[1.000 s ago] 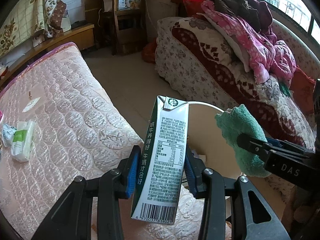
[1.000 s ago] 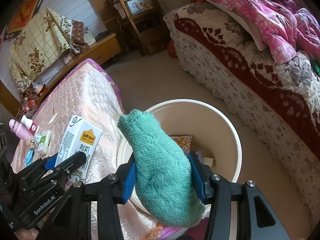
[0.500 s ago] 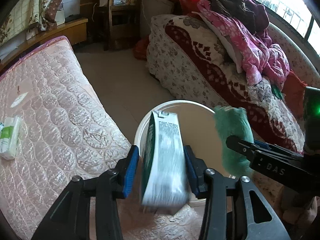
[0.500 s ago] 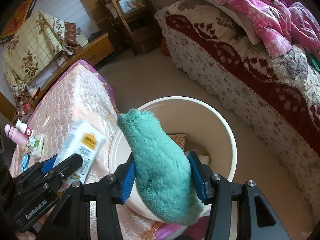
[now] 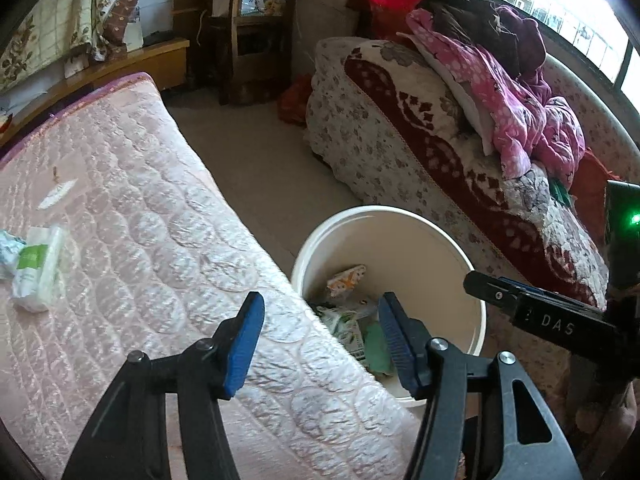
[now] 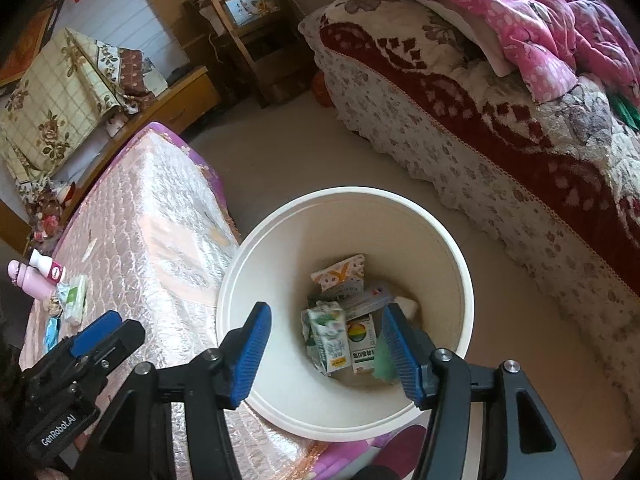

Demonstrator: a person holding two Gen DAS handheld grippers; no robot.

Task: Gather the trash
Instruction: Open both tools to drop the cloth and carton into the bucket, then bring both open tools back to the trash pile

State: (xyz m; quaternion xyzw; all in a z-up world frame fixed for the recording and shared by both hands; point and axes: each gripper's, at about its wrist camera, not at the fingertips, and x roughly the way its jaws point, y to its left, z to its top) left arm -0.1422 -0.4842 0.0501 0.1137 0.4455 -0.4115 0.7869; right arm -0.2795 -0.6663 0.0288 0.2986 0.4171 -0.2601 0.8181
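Note:
A white bucket [image 6: 340, 194] stands on the floor against the mattress edge. Several pieces of trash lie in it, among them a green-and-white milk carton [image 6: 326, 340] and a teal fuzzy sock [image 6: 385, 360]. The right gripper [image 6: 326, 320] hovers over the bucket, its jaws opening with nothing between them. Just left of the bucket [image 5: 400, 213], over the mattress corner, the left gripper [image 5: 320, 320] has its jaws opening, also with nothing between them. The sock [image 5: 378, 348] and carton [image 5: 346, 330] show below it. A tissue pack [image 5: 38, 268] lies on the mattress.
The pink quilted mattress [image 5: 140, 220] fills the left. A sofa with a floral cover [image 5: 420, 152] and heaped pink bedding [image 5: 520, 120] is on the right. Pink bottles [image 6: 30, 280] stand at the mattress's far end. A wooden chair [image 5: 248, 28] stands behind bare floor [image 5: 260, 168].
The milk carton slipped out of the left gripper and the teal sock out of the right; both now lie in the bucket. Both pairs of jaws have widened.

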